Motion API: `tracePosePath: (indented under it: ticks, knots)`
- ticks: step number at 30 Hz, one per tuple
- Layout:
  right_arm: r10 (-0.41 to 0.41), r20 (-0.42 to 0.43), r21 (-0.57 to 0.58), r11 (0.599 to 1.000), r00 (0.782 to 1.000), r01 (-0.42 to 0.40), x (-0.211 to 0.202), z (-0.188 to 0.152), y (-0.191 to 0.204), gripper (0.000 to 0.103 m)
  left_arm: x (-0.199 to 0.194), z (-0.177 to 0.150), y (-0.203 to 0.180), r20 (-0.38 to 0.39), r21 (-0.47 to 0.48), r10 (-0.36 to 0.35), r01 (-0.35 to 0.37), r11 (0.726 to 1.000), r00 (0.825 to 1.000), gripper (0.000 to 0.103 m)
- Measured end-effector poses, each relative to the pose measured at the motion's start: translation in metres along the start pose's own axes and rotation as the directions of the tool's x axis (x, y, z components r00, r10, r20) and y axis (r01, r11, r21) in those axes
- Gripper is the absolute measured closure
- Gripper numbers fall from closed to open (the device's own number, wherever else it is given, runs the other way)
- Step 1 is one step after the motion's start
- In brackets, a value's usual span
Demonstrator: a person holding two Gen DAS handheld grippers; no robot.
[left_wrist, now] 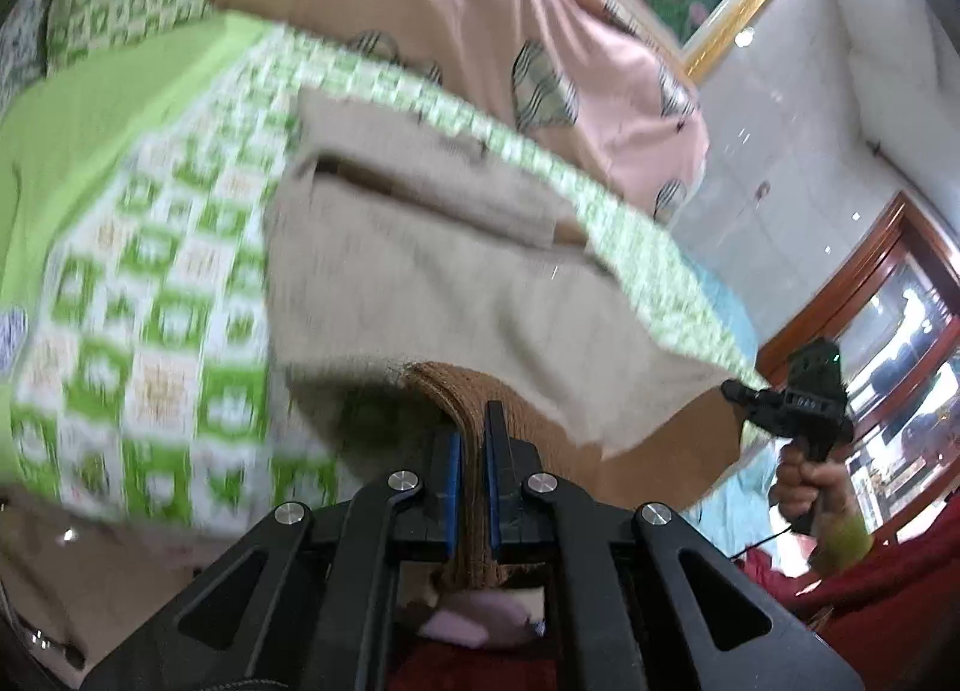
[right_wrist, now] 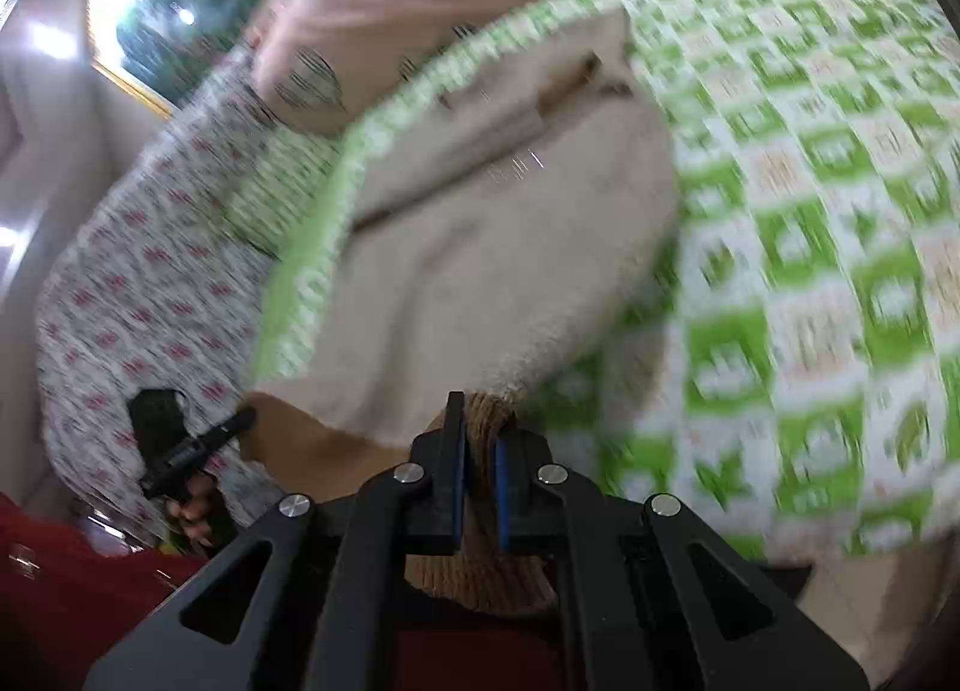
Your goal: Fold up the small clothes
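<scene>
A small beige garment (left_wrist: 420, 247) with a brown ribbed hem lies on a bed and is lifted at its near edge; it also shows in the right wrist view (right_wrist: 480, 247). My left gripper (left_wrist: 473, 439) is shut on the brown ribbed hem (left_wrist: 444, 391) at one corner. My right gripper (right_wrist: 477, 451) is shut on the ribbed hem (right_wrist: 489, 415) at the other corner. The right gripper also shows in the left wrist view (left_wrist: 735, 391), and the left gripper in the right wrist view (right_wrist: 243, 421). Both views are blurred.
A green and white checked bedspread (left_wrist: 150, 301) covers the bed (right_wrist: 810, 211). A pink quilt with striped hearts (left_wrist: 510, 19) lies behind the garment. A floral sheet (right_wrist: 138, 283) hangs at the side. Red cloth (left_wrist: 870, 583) and a wooden cabinet (left_wrist: 888, 295) are nearby.
</scene>
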State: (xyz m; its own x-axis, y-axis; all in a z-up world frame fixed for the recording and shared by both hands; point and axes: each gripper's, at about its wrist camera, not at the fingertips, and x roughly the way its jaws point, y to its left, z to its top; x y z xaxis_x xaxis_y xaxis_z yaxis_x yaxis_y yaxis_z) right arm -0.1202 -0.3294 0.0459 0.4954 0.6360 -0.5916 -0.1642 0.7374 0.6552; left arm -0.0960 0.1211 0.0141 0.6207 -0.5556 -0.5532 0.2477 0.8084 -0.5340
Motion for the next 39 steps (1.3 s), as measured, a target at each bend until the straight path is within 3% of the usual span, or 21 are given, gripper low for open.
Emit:
tracePosePath:
  ticks: [5,11,22,29,33,37,39]
  knots:
    - [0.055,0.090,-0.023,0.998,0.994,-0.053,0.006,0.042,0.008,0.094,0.008,0.050,-0.018,0.086,0.043,-0.041,0.038,0.998,0.995,0.098]
    - [0.060,0.198,-0.009,0.998,0.978,-0.060,0.028,0.115,-0.004,0.094,0.051,0.123,-0.010,0.180,0.071,-0.025,0.013,0.997,0.983,0.098]
    - [0.003,0.225,0.044,0.999,0.974,-0.014,0.108,0.237,-0.045,0.094,0.152,0.231,0.044,0.193,0.010,0.063,-0.066,0.998,0.979,0.099]
    - [-0.098,0.194,0.123,0.990,0.976,0.075,0.160,0.269,-0.082,0.094,0.211,0.267,0.090,0.139,-0.057,0.152,-0.146,0.988,0.979,0.098]
    - [-0.170,0.149,0.142,0.979,0.974,0.149,0.186,0.272,-0.099,0.094,0.246,0.273,0.105,0.082,-0.054,0.206,-0.202,0.978,0.975,0.098]
    - [-0.181,0.106,0.178,0.971,0.978,0.160,0.191,0.270,-0.109,0.092,0.260,0.269,0.117,0.010,-0.083,0.227,-0.225,0.971,0.974,0.095]
    - [-0.189,0.124,0.171,0.971,0.974,0.166,0.179,0.266,-0.102,0.086,0.250,0.262,0.111,0.014,-0.084,0.207,-0.205,0.975,0.978,0.083]
